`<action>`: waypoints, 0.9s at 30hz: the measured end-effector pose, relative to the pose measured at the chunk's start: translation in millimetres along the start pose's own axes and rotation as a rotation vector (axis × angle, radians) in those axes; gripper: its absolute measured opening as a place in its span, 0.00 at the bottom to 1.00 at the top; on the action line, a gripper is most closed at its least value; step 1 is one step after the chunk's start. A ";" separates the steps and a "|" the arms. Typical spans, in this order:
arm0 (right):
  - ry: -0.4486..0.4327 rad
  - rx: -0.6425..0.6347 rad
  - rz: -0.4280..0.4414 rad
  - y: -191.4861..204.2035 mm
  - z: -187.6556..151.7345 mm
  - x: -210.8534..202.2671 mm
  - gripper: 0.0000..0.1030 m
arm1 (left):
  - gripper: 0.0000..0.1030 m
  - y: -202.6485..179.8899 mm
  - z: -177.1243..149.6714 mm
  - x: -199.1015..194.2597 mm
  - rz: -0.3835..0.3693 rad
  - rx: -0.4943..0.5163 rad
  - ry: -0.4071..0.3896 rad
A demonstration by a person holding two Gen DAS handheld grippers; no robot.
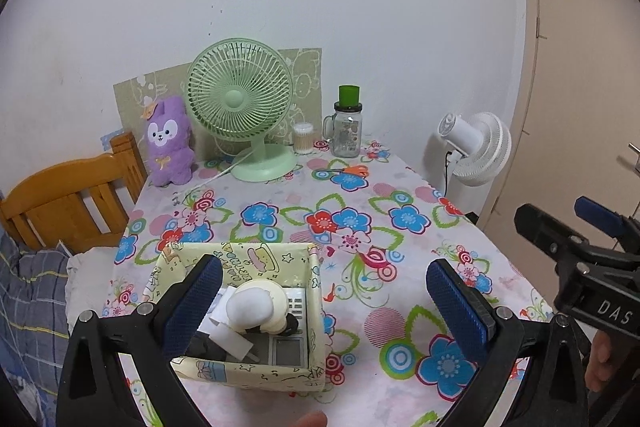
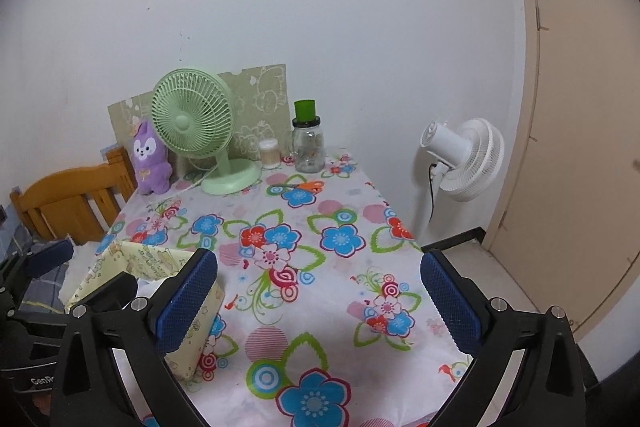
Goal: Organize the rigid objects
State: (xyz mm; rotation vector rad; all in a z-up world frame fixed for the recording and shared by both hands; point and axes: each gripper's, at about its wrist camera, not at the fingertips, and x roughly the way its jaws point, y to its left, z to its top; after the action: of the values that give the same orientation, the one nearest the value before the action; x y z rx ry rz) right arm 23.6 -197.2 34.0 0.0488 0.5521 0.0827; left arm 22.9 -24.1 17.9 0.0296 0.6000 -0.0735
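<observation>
A pale yellow patterned box (image 1: 256, 375) sits on the flowered table near its front left. Inside lie a white round object (image 1: 256, 307), a grey remote (image 1: 286, 343) and white pieces. My left gripper (image 1: 324, 307) is open and empty, its left finger over the box. The box also shows in the right wrist view (image 2: 148, 259) at the left. My right gripper (image 2: 318, 299) is open and empty above the tablecloth, right of the box. Orange-handled scissors (image 1: 348, 169) lie at the back of the table, also in the right wrist view (image 2: 304, 185).
At the back stand a green desk fan (image 1: 244, 111), a purple plush (image 1: 168, 143), a cotton swab jar (image 1: 303, 139) and a glass jar with a green cup on top (image 1: 346, 131). A wooden chair (image 1: 68, 203) is left, a white floor fan (image 1: 476, 147) right.
</observation>
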 end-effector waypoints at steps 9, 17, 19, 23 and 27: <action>-0.040 -0.009 -0.011 1.0 0.1 -6.8 1.00 | 1.00 1.3 1.6 -1.4 0.007 -0.014 -0.011; -0.058 -0.003 -0.013 -0.5 0.5 -9.1 1.00 | 1.00 -1.0 1.4 -1.1 0.001 -0.015 0.001; -0.057 -0.002 -0.006 0.0 0.6 -9.5 1.00 | 1.00 -2.8 0.8 -1.2 -0.004 -0.006 0.004; -0.066 -0.020 -0.016 3.1 0.5 -11.9 1.00 | 1.00 -6.0 0.1 -4.3 -0.009 0.007 -0.006; -0.067 -0.019 -0.016 3.2 0.8 -13.1 1.00 | 1.00 -5.8 -0.7 -5.4 -0.013 0.001 -0.003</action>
State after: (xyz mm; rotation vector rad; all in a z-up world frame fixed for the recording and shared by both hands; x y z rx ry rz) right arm 12.7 -195.3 41.8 0.0281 0.4847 0.0702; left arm 17.6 -29.5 20.4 0.0268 0.5975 -0.0868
